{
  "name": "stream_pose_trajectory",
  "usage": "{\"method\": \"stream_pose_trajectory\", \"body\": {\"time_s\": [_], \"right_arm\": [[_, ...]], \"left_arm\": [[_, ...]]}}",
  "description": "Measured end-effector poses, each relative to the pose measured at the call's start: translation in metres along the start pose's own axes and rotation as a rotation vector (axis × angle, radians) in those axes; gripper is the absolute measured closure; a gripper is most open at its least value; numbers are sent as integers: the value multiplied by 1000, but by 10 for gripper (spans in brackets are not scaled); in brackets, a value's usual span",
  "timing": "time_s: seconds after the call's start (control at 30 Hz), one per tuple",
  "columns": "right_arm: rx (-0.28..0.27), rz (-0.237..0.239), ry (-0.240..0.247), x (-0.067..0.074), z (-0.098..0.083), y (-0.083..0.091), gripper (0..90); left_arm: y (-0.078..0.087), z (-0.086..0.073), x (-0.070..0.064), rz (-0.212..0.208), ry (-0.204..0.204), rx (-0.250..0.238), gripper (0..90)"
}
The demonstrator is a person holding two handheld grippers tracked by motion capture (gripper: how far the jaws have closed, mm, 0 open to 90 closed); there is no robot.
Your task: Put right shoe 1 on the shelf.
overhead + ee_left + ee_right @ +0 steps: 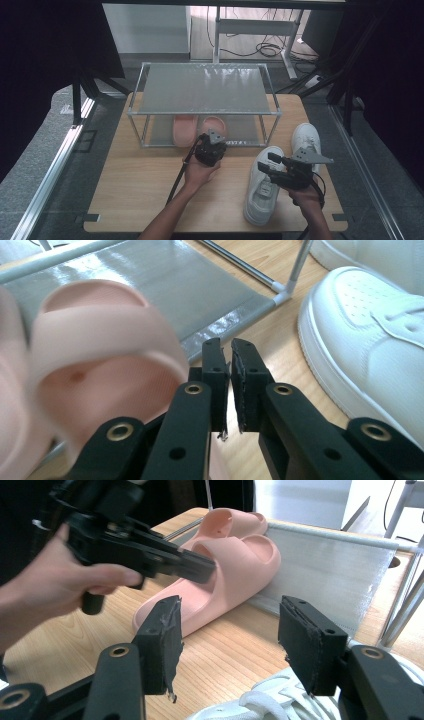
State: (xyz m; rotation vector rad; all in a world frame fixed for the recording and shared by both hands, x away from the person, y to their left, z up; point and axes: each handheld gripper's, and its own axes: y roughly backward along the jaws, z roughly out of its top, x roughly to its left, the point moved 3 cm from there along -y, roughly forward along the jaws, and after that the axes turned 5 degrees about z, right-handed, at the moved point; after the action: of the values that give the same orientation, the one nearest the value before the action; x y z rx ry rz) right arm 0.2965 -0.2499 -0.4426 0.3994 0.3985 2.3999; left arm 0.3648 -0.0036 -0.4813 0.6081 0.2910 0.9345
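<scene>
— So where does the near white lace-up sneaker (262, 187) lie from the metal-framed shoe rack (205, 92)?
— On the table (140, 185), front-right of it, toe toward the rack, under the right tool (272, 167), spread and empty.
— And the left tool (231, 362)?
— Nearly pressed together, empty, beside the pink foam slides (225, 575) at the rack; the right gripper view shows their heels overhanging.

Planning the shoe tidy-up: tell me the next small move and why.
Probably lower the open right gripper onto the white sneaker below it and close. The pink slippers already sit partly on the rack's lower shelf, and the left gripper holds nothing.
</scene>
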Motion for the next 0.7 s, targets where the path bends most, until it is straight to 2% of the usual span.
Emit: {"method": "stream_pose_trajectory", "body": {"time_s": [0.2, 0.43, 0.57, 0.7], "right_arm": [[8, 0, -1, 2, -1, -3, 444], [20, -10, -10, 1, -3, -7, 494], [22, -8, -11, 2, -3, -8, 501], [20, -8, -12, 1, -3, -8, 500]], "left_arm": [[23, -21, 19, -3, 26, -13, 841], [39, -49, 40, -1, 64, 3, 830], [43, -63, 45, -11, 69, 23, 829], [47, -73, 44, -27, 51, 43, 836]]}}
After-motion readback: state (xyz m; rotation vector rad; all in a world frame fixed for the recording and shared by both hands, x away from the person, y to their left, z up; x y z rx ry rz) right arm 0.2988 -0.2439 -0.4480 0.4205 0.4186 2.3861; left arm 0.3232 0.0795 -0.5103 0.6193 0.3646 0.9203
